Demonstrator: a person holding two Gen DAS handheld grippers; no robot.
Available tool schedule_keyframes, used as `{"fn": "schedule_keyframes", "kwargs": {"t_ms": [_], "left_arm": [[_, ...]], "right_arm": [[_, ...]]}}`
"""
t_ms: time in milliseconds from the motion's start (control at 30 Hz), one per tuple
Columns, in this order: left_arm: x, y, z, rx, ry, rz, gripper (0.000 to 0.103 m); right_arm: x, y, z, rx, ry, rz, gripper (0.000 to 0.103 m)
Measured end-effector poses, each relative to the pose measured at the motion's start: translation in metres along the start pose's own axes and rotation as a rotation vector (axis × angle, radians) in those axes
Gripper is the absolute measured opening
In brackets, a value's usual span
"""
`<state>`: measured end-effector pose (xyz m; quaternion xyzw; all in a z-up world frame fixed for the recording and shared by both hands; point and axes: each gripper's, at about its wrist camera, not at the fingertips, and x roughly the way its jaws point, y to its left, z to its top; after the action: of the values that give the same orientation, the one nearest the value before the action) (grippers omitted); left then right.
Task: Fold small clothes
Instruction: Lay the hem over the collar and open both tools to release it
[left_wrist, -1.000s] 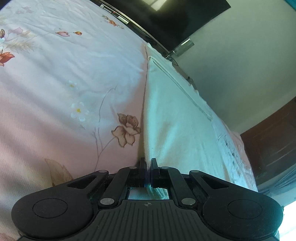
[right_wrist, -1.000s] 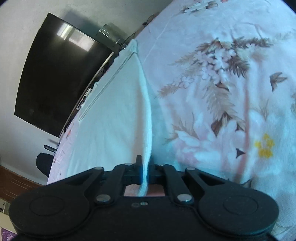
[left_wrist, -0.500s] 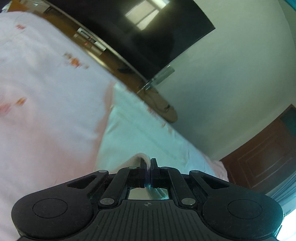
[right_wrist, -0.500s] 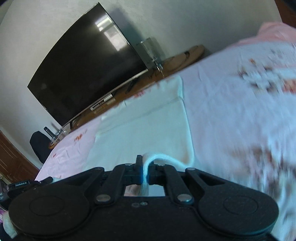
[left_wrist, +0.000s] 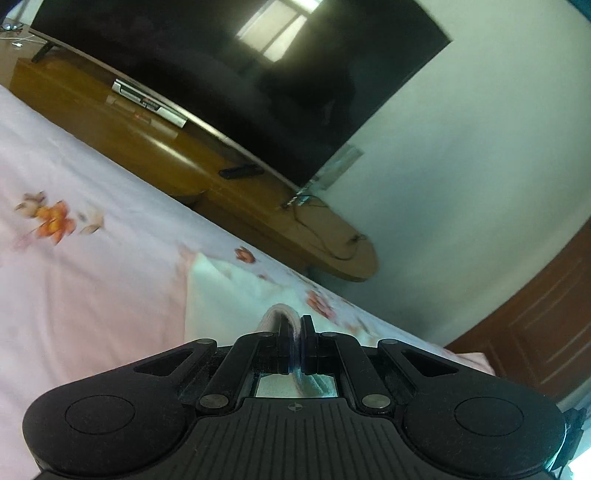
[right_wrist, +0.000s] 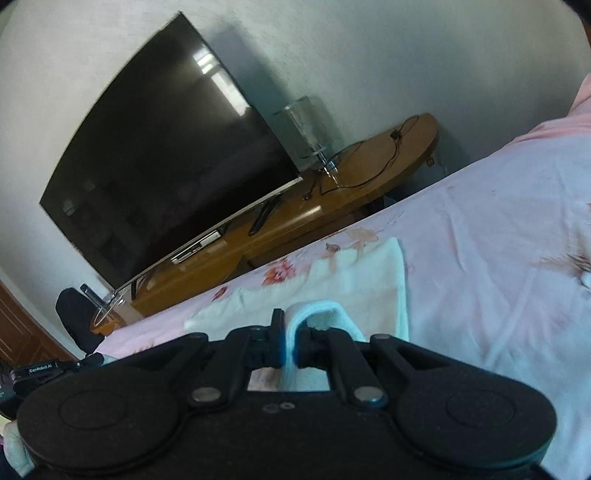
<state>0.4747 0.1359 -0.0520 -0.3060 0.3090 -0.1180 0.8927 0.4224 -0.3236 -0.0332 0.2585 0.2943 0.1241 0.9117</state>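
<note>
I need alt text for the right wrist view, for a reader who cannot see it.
The right gripper is shut on a folded edge of a white garment that lies on a pink floral bedsheet. Behind the bed, a large dark television stands on a wooden cabinet against a pale wall.

The cloth (right_wrist: 354, 284) lies on the bed (right_wrist: 498, 258), its near edge lifted. Beyond the bed stands a cabinet (right_wrist: 295, 221) against the wall, bearing the TV (right_wrist: 159, 177) with a remote (right_wrist: 263, 216) before it.
</note>
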Motion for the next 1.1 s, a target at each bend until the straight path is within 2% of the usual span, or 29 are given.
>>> {"fn": "schedule_keyframes", "kwargs": {"t_ms": [233,300,333,367,433,467,500,533,567,600,667,733,867,900,933,1000,1033,1100], "left_arm": [[0.100,0.016,0.014,0.020,0.074,0.091,0.004],[0.115,0.022,0.016,0.012,0.062,0.108,0.004],[0.118,0.024,0.017,0.003,0.049,0.097,0.004],[0.121,0.027,0.018,-0.013,0.035,0.072,0.004],[0.128,0.032,0.018,-0.026,0.028,0.055,0.005],[0.131,0.033,0.018,-0.023,0.030,0.055,0.011],[0.133,0.034,0.017,-0.014,0.031,0.060,0.034],[0.132,0.034,0.016,-0.002,0.019,0.073,0.068],[0.129,0.033,0.015,0.016,-0.004,0.078,0.076],[0.127,0.031,0.015,0.044,-0.025,0.074,0.076],[0.129,0.027,0.015,0.087,0.001,0.080,0.075],[0.137,0.018,0.015,0.187,0.044,0.125,0.056],[0.149,-0.002,0.010,0.373,0.095,0.190,0.035],[0.151,-0.007,0.007,0.422,0.097,0.212,0.024],[0.152,-0.008,0.006,0.440,0.089,0.217,0.012],[0.146,-0.011,0.007,0.460,0.050,0.224,0.004],[0.141,-0.012,0.007,0.464,0.019,0.221,0.003],[0.130,-0.012,0.009,0.455,-0.060,0.190,0.003]], "right_arm": [[0.103,-0.057,0.026,0.141,0.079,-0.012,0.005],[0.125,-0.069,0.025,0.160,0.079,0.008,0.011],[0.131,-0.072,0.025,0.157,0.059,0.015,0.022],[0.134,-0.074,0.024,0.145,0.028,0.013,0.042],[0.133,-0.076,0.022,0.111,-0.031,0.019,0.069],[0.132,-0.077,0.020,0.098,-0.049,0.023,0.068],[0.133,-0.080,0.019,0.096,-0.057,0.035,0.067],[0.132,-0.082,0.018,0.095,-0.065,0.047,0.067],[0.131,-0.084,0.018,0.090,-0.069,0.046,0.066],[0.130,-0.084,0.016,0.076,-0.071,0.040,0.066],[0.132,-0.084,0.016,0.043,-0.054,0.012,0.062],[0.138,-0.082,0.017,-0.003,-0.023,-0.017,0.058],[0.151,-0.063,0.015,-0.134,0.017,-0.106,0.048],[0.152,-0.058,0.015,-0.173,0.023,-0.121,0.046],[0.154,-0.053,0.014,-0.210,0.029,-0.133,0.037],[0.156,-0.045,0.012,-0.273,0.042,-0.152,0.017],[0.155,-0.041,0.011,-0.302,0.038,-0.162,0.007],[0.149,-0.038,0.011,-0.328,0.000,-0.170,0.004]]}}
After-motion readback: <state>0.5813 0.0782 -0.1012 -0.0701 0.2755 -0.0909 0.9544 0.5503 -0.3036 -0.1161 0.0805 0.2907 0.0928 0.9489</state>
